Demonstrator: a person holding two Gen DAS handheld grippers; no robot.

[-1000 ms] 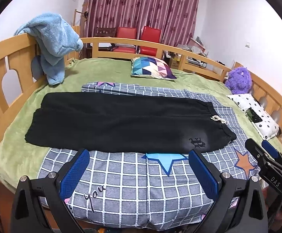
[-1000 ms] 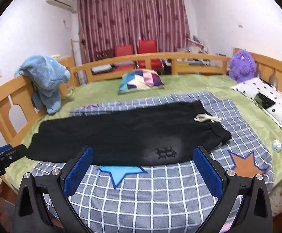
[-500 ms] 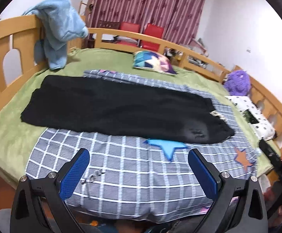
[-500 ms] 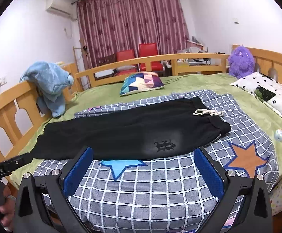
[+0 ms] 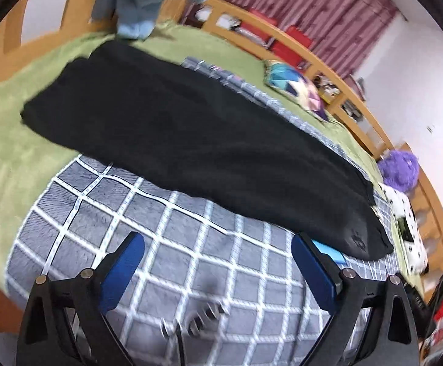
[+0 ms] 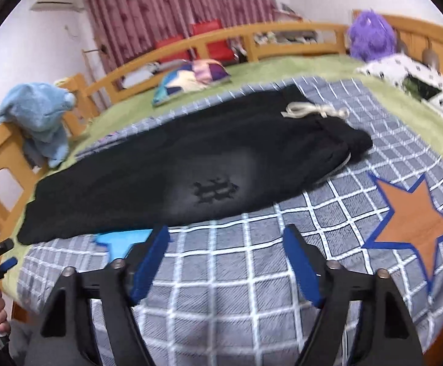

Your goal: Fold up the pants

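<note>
Black pants (image 5: 197, 140) lie flat across the bed, folded lengthwise, leg ends at the left and waistband with a white drawstring (image 6: 313, 111) at the right; they also show in the right wrist view (image 6: 166, 177). My left gripper (image 5: 218, 244) is open and empty over the checked blanket (image 5: 160, 244), just short of the pants' near edge. My right gripper (image 6: 226, 238) is open and empty over the blanket (image 6: 252, 268), close to the near edge below the embroidered logo (image 6: 215, 190).
A green bedspread (image 5: 11, 140) lies under the blanket. A wooden bed rail (image 6: 282, 33) rings the bed. A blue towel (image 6: 38, 119) hangs on the rail at the left. A patterned cushion (image 6: 191, 77), a purple plush (image 6: 370, 38) and a spotted pillow (image 6: 419, 88) lie beyond.
Both grippers have moved forward and down towards the pants' near edge. The left view has tilted and the right gripper's fingers have narrowed a little.
</note>
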